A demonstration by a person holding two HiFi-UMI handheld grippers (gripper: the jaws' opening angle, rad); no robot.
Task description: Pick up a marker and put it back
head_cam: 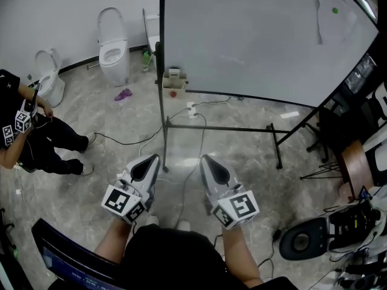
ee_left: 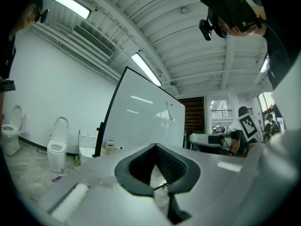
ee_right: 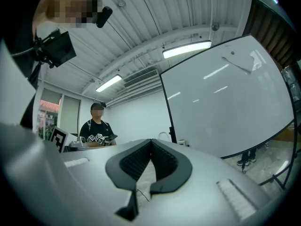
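Left hand-held gripper [head_cam: 153, 159] and right hand-held gripper [head_cam: 206, 159] point forward, closed, empty.

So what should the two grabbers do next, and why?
Probably move closer to the whiteboard, toward the small box at its lower corner. The left gripper and right gripper are both shut, empty and held low, well short of the board. No marker shows clearly from here, and the box seems the likeliest place to find one.

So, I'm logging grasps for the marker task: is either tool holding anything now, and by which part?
Nothing is held. The left tool and right tool are both shut with nothing between their jaws.
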